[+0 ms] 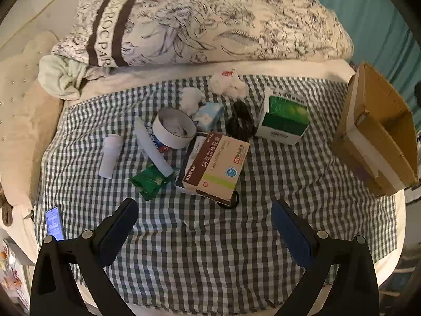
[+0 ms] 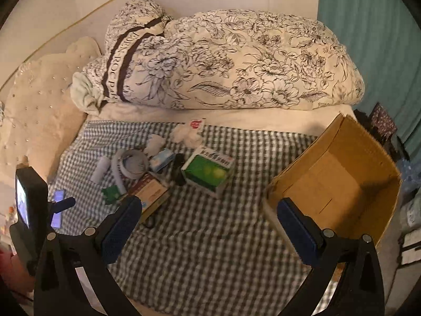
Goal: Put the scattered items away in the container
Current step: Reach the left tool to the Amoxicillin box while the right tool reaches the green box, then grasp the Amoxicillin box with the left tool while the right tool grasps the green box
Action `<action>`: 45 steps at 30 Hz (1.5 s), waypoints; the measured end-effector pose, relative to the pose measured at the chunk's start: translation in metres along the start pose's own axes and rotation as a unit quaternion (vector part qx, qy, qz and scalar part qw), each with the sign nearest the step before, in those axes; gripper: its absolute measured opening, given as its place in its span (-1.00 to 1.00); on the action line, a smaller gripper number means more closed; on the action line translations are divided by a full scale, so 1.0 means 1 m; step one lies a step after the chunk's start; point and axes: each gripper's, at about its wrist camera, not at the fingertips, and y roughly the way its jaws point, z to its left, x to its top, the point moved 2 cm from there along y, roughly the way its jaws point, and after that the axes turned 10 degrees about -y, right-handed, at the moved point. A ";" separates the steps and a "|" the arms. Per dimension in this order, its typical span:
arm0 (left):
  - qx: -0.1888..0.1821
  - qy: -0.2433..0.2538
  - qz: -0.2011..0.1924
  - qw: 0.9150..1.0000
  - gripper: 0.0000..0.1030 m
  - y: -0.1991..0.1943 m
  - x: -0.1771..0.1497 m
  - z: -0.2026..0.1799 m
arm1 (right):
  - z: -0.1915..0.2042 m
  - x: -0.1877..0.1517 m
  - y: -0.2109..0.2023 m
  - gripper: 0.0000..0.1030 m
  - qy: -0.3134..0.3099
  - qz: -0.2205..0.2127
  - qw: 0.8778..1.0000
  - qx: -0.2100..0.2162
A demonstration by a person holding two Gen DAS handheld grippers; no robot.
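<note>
One open brown cardboard box (image 2: pixel 339 184) sits empty on a checked bedsheet (image 2: pixel 210 237). Left of it lie two medicine cartons, brown (image 1: pixel 215 168) and green (image 1: pixel 284 118). Left gripper (image 1: pixel 202 226) and right gripper (image 2: pixel 208 226) both gape, holding nothing.

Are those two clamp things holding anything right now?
No. The left hand-held gripper and the right hand-held gripper are both open and empty, above the checked cloth; the cardboard box is also empty.

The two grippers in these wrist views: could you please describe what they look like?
The left gripper and the right gripper look alike: black angular plastic arms with round silver pivot bolts, each ending in a dark blue, finely textured rectangular pad. In the right wrist view, the left unit's black body carries a small lit screen. No sleeves or cables show.
</note>
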 end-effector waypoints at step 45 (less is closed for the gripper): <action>-0.005 0.118 0.126 0.985 1.00 0.166 0.022 -0.023 | 0.038 0.045 0.287 0.99 -0.382 0.272 0.879 0.091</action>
